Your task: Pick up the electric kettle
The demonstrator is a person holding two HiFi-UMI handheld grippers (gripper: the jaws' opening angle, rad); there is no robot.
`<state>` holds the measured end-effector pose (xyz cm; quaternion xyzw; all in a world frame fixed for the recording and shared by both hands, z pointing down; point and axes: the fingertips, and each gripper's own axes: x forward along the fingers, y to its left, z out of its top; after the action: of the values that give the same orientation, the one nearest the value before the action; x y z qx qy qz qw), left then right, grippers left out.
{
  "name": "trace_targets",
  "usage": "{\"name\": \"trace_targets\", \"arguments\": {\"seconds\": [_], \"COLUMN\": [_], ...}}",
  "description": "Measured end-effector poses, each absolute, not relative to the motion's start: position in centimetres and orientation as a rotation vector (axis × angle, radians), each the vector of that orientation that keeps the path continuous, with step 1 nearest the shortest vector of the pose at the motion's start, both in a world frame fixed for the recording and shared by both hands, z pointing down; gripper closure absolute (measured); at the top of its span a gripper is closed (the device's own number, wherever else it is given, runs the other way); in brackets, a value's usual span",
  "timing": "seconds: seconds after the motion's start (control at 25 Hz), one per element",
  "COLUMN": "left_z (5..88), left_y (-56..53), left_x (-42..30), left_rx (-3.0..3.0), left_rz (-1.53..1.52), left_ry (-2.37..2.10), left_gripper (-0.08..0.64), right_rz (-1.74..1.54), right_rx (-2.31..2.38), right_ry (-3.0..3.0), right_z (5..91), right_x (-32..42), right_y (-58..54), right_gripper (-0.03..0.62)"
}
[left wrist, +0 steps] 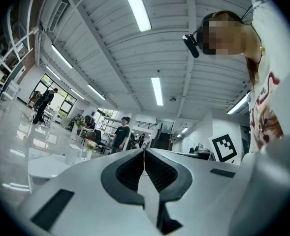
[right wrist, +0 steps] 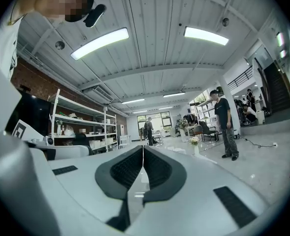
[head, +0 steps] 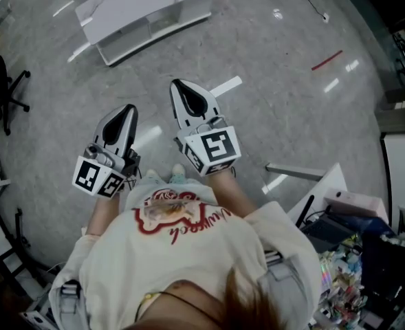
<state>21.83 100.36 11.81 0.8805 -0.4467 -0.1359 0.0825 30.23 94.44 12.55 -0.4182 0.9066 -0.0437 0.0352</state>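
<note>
Hair and a cream printed shirt (head: 188, 246) fill the lower head view and hide most of the person's legs. Both hands are concealed beneath the marker cubes. A white low table (head: 154, 16) is cut off at the top edge. On the left gripper (left wrist: 144, 152) the jaws are closed, pads meeting, with nothing between them. The right gripper (right wrist: 143, 150) is likewise closed and empty. Both are held above the floor (head: 291, 115). No view shows the electric kettle.
</note>
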Motion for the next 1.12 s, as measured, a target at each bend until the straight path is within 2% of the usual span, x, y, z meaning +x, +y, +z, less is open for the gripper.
{"name": "trace_targets", "arguments": {"seconds": [0.24, 0.56, 0.8, 1.12], "left_z": [13.5, 15.3, 15.7, 13.4], "left_y": [96.5, 88.0, 76.2, 54.3], "left_x": [22.5, 18.8, 13.8, 3.8], "left_rx": [2.596, 2.598, 2.613, 2.65], "left_rz": [-0.392, -0.411, -0.416, -0.399], "left_ry": [-1.354, -1.377, -1.343, -1.293], "left_gripper": [0.548, 0.548, 0.546, 0.547], "right_rz": [-0.169, -0.09, -0.099, -0.127], "right_rx": [-1.271, -1.255, -1.283, -1.292], "right_ry": [2.802, 2.81, 2.801, 2.769], "right_z": [14.2, 15.3, 15.4, 13.4], "right_x": [30.8, 27.6, 22.4, 11.8], "right_y": [90.0, 81.9, 70.4, 48.8], "right_gripper": [0.577, 0.577, 0.577, 0.577]}}
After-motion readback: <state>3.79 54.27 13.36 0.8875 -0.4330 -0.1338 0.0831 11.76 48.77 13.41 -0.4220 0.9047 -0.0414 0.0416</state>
